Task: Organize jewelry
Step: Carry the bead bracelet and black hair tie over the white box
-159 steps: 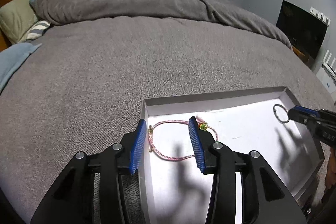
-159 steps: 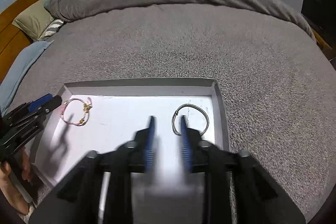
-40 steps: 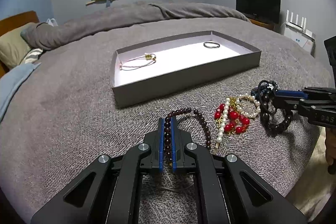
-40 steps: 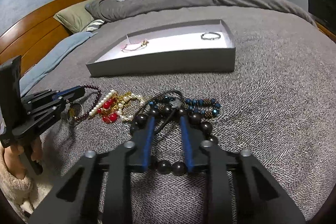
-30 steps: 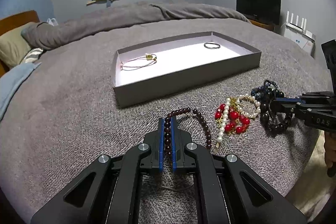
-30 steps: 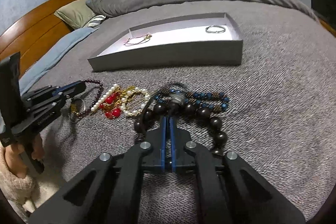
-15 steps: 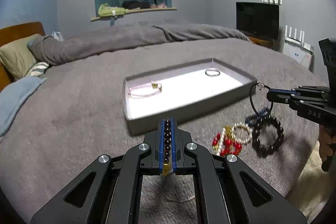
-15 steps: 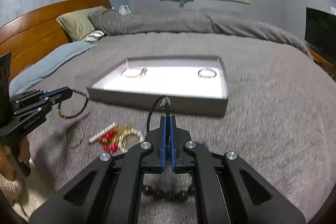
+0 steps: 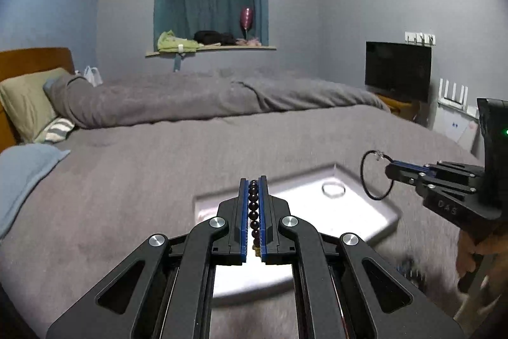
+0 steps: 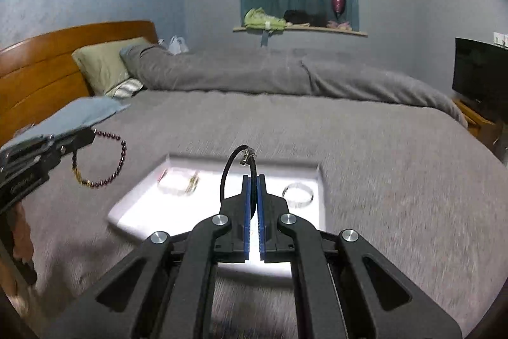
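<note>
Seen over a grey bed (image 9: pixel 158 173): left gripper (image 9: pixel 253 189) clenched on a dark bead bracelet (image 9: pixel 253 205), beads lined up between the blue pads (image 9: pixel 243 212); from the right wrist view, the rest of that bracelet (image 10: pixel 104 161) dangling in a loop off the gripper's tip, with a short gold stretch at the bottom. Right gripper (image 10: pixel 253 189) clamped on a thin black cord bracelet (image 10: pixel 235 167), its loop arching up and to the left of the pads, a small metal clasp at the top; from the left wrist view, the same cord loop (image 9: pixel 374 177) hanging off the right gripper (image 9: pixel 392 170). Lettering on the right gripper's black body, roughly "DAS" (faint, partly blurred); writing on the left gripper's side unreadable.

Below and just ahead of both grippers, a shallow grey tray (image 10: pixel 314 167) with a white floor, resting on the bed. Inside, ahead and right of the right gripper, a silver bangle (image 10: pixel 297 194); ahead and left, a pale pink string bracelet with gold beads (image 10: pixel 179 181) (motion-blurred). Silver bangle (image 9: pixel 333 189) also visible to the right of the left gripper's tips, tray rim (image 9: pixel 304 177) beyond them.

Far right of the left gripper, a dark television (image 9: pixel 398 70); far left, an olive pillow (image 9: pixel 22 100) against a wooden headboard (image 10: pixel 41 65).
</note>
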